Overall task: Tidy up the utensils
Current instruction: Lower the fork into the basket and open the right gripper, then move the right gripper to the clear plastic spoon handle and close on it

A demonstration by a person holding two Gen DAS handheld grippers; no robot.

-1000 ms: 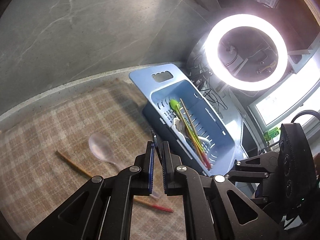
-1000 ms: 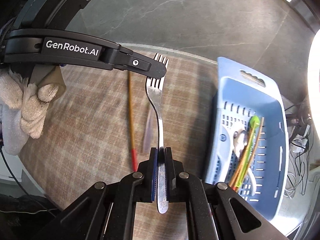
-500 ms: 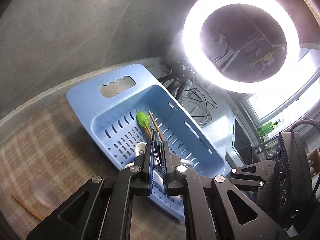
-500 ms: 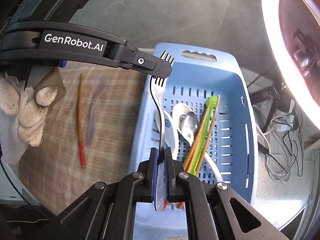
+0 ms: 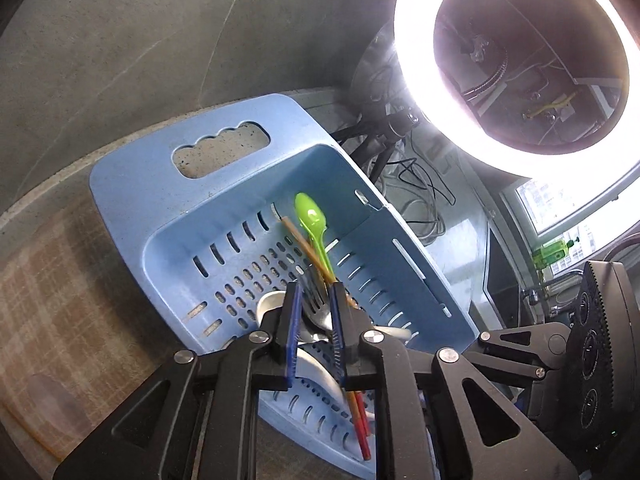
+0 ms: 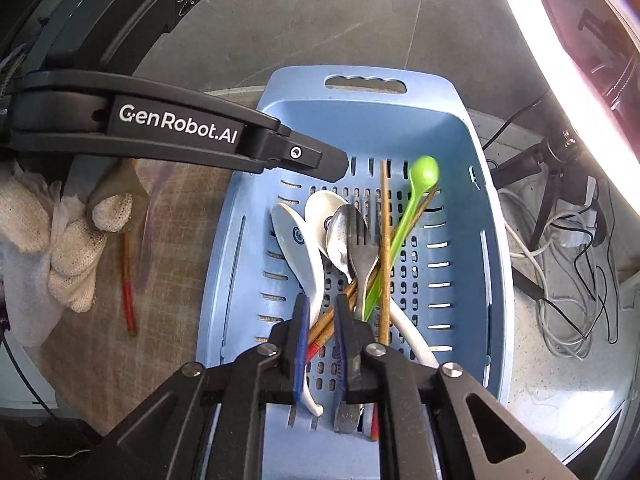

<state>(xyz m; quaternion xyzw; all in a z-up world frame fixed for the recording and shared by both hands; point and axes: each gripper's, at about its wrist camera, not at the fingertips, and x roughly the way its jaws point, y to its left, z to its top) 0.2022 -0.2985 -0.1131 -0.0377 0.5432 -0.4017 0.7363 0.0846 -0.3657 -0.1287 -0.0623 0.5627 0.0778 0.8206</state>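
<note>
A blue slotted basket [image 6: 492, 264] holds white ceramic spoons [image 6: 296, 248], a metal spoon [image 6: 344, 232], a metal fork [image 6: 366, 258], a green plastic spoon [image 6: 424, 172] and wooden chopsticks [image 6: 385, 240]. My right gripper [image 6: 322, 332] is open and empty just above the basket's near end; the fork lies loose in the basket. My left gripper [image 5: 314, 320] is open and empty over the same basket [image 5: 160, 200], and its finger [image 6: 312, 158] reaches in from the left in the right wrist view. One red-tipped chopstick [image 6: 127, 280] and a clear plastic spoon [image 6: 154, 208] lie on the checked mat.
A bright ring light [image 5: 516, 64] on a stand is right behind the basket, with loose cables [image 6: 560, 264] on the counter to the right. A grey wall stands behind. A gloved hand [image 6: 72, 240] holds the left gripper. The checked mat [image 5: 52, 300] lies left of the basket.
My right gripper carried the fork from over the mat to the basket, opened and dropped it among the utensils. My left gripper also moved over the basket and opened.
</note>
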